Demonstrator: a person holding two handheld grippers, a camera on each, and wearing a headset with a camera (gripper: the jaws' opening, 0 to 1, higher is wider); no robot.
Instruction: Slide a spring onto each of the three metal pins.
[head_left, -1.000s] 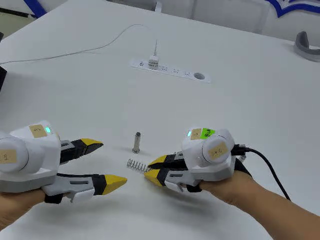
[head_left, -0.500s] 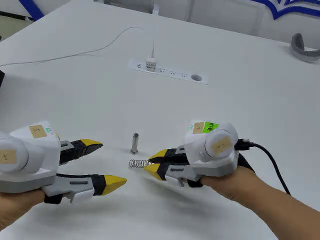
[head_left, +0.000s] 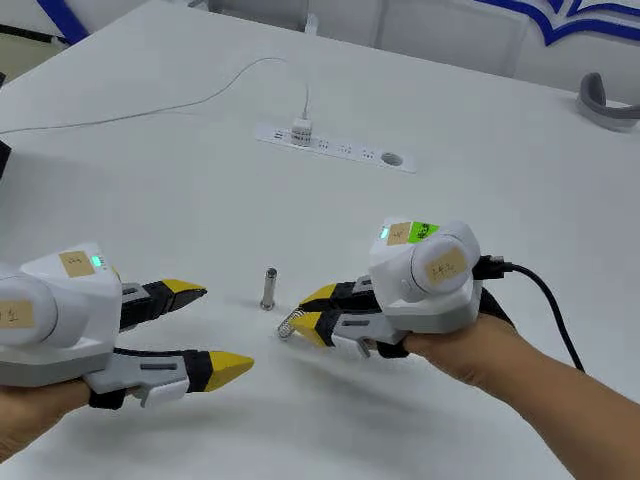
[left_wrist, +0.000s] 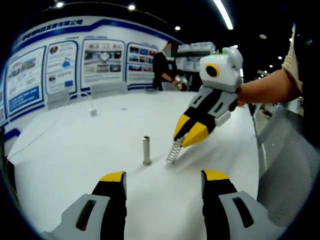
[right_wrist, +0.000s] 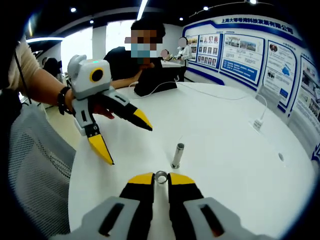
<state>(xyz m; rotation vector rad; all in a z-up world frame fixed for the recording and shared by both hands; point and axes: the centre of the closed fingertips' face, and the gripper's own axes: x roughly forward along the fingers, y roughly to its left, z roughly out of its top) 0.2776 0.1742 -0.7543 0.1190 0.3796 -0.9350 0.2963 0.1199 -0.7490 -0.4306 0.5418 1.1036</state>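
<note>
Task status: we judge no pin fitted so far. We see one metal pin (head_left: 269, 288) standing upright on the white bench (head_left: 150, 190), and its shaft is bare from base to top, with no coil around it in the left gripper view (left_wrist: 146, 150) or the right gripper view (right_wrist: 177, 155). All three fittings are therefore outstanding (we cannot say where the other two pins stand). The spring (head_left: 288, 324) is off the pin, just beside it and lower in the head view. It is apart from the shaft and tilted, with its free end pointing down toward the bench; we cannot tell whether that end touches the surface. Right gripper (head_left: 312, 310): jaws drawn nearly together and clamped on one end of the spring, whose round open end shows between the yellow tips in its own view (right_wrist: 161, 176). Seen from the left gripper view, the spring (left_wrist: 173, 150) hangs from those tips beside the pin. Left gripper (head_left: 210, 328): jaws spread wide, holding nothing and touching nothing, tips aimed at the pin from well apart
</note>
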